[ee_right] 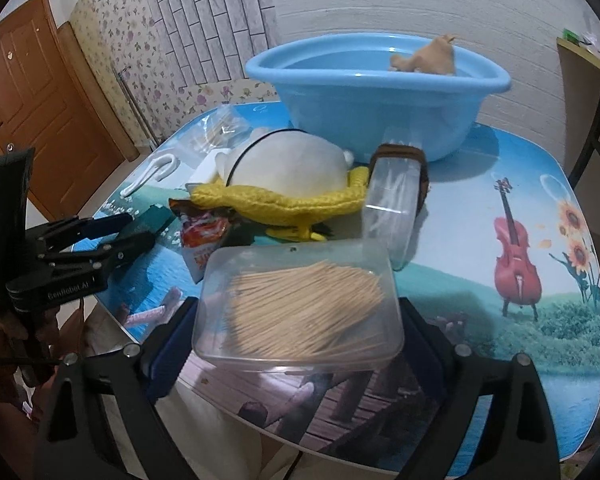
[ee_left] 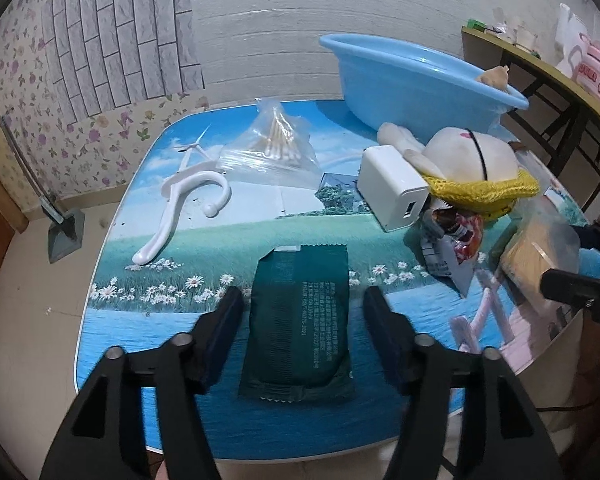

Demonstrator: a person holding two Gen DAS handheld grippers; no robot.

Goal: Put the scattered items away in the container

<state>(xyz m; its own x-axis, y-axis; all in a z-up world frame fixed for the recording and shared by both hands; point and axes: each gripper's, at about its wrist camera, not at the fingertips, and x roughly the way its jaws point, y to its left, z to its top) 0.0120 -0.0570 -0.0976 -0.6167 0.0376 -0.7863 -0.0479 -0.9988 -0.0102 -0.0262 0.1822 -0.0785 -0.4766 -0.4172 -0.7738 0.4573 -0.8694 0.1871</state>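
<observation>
Left hand-held gripper (ee_left: 302, 316) straddles green packet (ee_left: 298, 320), pads apart.

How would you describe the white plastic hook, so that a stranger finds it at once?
Start at the blue basin at the far edge of the printed table. Go to the opposite far corner, past the clear bag of cotton swabs. The white hook lies flat beside it, the only long, curved, thin piece there.

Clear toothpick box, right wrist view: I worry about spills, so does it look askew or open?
Its lid looks shut and nothing has spilled, but the toothpick box sits skewed between the right gripper and juts past the table edge.
</observation>
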